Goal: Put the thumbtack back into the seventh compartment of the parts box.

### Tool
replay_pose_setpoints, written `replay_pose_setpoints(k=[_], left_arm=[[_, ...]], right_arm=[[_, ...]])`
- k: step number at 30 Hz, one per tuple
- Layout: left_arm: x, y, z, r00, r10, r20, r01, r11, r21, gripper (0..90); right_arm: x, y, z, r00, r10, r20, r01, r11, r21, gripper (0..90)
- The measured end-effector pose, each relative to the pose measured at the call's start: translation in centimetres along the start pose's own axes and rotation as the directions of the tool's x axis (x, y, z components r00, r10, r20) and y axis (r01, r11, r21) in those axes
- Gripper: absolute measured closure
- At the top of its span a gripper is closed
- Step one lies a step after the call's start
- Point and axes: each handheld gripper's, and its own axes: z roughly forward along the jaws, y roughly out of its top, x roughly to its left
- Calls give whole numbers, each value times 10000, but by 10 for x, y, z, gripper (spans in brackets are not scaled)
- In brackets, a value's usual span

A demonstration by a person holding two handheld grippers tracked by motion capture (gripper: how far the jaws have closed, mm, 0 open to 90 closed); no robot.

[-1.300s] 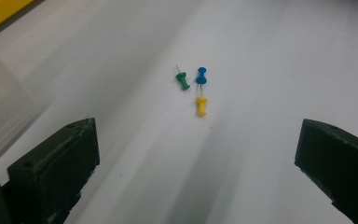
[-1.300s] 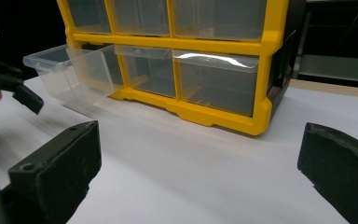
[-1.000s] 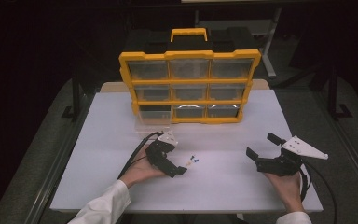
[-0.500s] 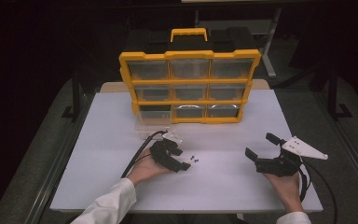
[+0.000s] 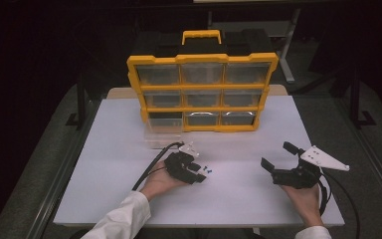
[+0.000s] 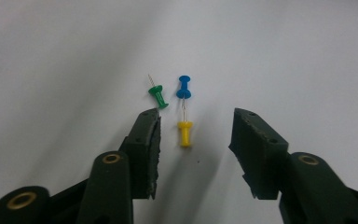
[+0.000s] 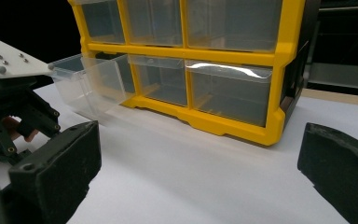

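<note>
Left gripper view looks along the left tool point(image 6: 195, 128), whose two black jaws stand apart and hold nothing. Between them, nearer the left-hand jaw, a yellow pushpin point(image 6: 184, 132) lies flat on the white counter point(image 6: 284, 51), its pin pointing away from the camera. Just beyond it lies a blue pushpin point(image 6: 183, 87), with the yellow one's pin reaching up to or under its head; I cannot tell whether they touch. A green pushpin point(image 6: 158, 95) lies beside the blue one, tilted, its head right at the tip of the left-hand jaw.

From the high view, the left tool point(image 5: 202, 174) sits low at the middle of the counter point(image 5: 114, 144), held by a hand in a white sleeve point(image 5: 122, 219), with small blue specks on the surface just past its jaw tips. The right tool point(image 5: 278, 155) is well apart to the right, raised a little, its jaws spread wide and empty, a grey three-cornered plate point(image 5: 323, 158) on top.

Right gripper view shows the right tool point(image 7: 200, 163) with both jaws far apart and nothing between them. Beyond stands a yellow organiser point(image 7: 233, 126) with clear drawers, near the back of the counter. Its bottom drawer point(image 7: 86, 84) at the left end of the case is pulled partway out; the others sit shut. A yellow handle point(image 5: 201, 36) tops the case.
</note>
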Motion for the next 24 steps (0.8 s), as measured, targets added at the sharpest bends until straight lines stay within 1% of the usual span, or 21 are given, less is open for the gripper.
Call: replay_pose_setpoints(k=[1, 4, 9, 11, 15, 16, 19, 21, 24], left_arm=[[-1, 0, 0, 9999, 90, -56, -91, 9999, -86, 563], [-3, 2, 1, 9997, 131, -200, -136, 9997, -212, 630], [-3, 2, 5, 9988, 252, -420, -250, 9997, 66, 693], [-3, 2, 6, 9989, 203, -427, -198, 9997, 103, 722], [-3, 2, 7, 9992, 174, -373, -174, 9998, 21, 808], [-3, 2, 8, 9989, 244, -402, -242, 9997, 58, 823], [-5, 3, 7, 9979, 314, -565, -318, 9995, -52, 846], [-5, 3, 7, 9964, 478, -701, -480, 9988, -14, 850], [-5, 3, 6, 9959, 490, -756, -494, 9988, -34, 852]], right_arm=[[0, 0, 0, 10000, 8, -1, -8, 10000, -15, 0], [0, 0, -1, 10000, -8, 29, 8, 10000, -88, 0], [0, 0, -1, 10000, -58, 24, 58, 9999, -117, 0], [0, 0, -1, 10000, -52, 17, 52, 9999, -121, 0], [0, 0, -1, 10000, -34, -2, 34, 9999, -154, 0], [1, 0, -1, 10000, -34, -9, 34, 9999, -167, 0], [1, 1, -2, 10000, -23, -19, 22, 9998, -187, 0], [1, 1, -2, 10000, -2, -36, 1, 9998, -191, 0], [1, 0, -2, 10000, -11, -57, 10, 9998, -173, 0]])
